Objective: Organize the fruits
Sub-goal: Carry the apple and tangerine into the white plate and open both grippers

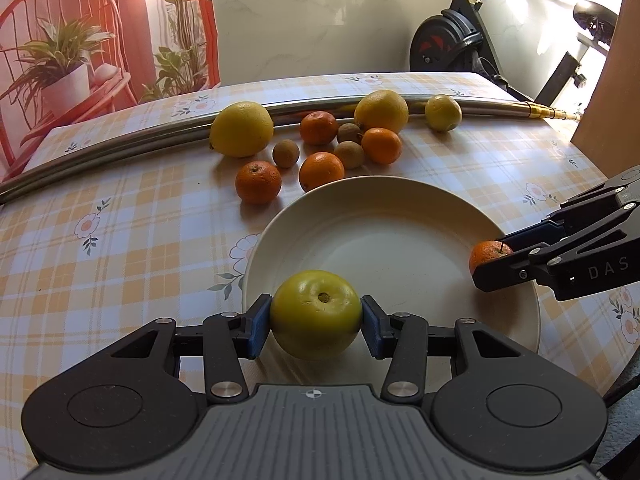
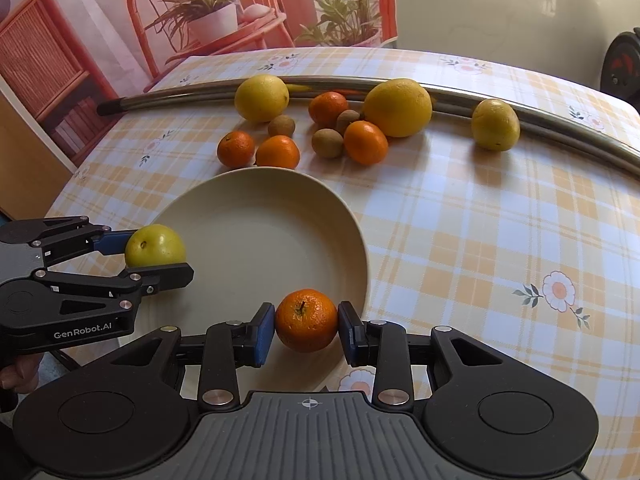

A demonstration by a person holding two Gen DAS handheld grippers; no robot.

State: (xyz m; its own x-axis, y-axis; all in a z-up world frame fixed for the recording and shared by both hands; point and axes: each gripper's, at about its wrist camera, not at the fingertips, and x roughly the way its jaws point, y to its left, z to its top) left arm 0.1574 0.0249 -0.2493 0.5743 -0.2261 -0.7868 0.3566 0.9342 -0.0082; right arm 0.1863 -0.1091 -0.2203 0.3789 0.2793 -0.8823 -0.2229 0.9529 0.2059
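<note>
Round table (image 2: 500,208) under a yellow-and-white plaid cloth with flower prints, sunlit from about two o'clock. Long metal pipe (image 1: 120,148) lying across the far side, from nine toward one o'clock. At eleven o'clock, a printed backdrop (image 1: 80,40) of red chairs and potted plants. At twelve, a pale marbled wall (image 1: 320,20). At one o'clock, a black exercise bike (image 1: 460,40).

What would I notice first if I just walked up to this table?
Two grippers meet over a big pale plate: the left gripper pinches a green fruit, the right gripper an orange. Behind the plate, more fruit lies along a metal pipe.
</note>
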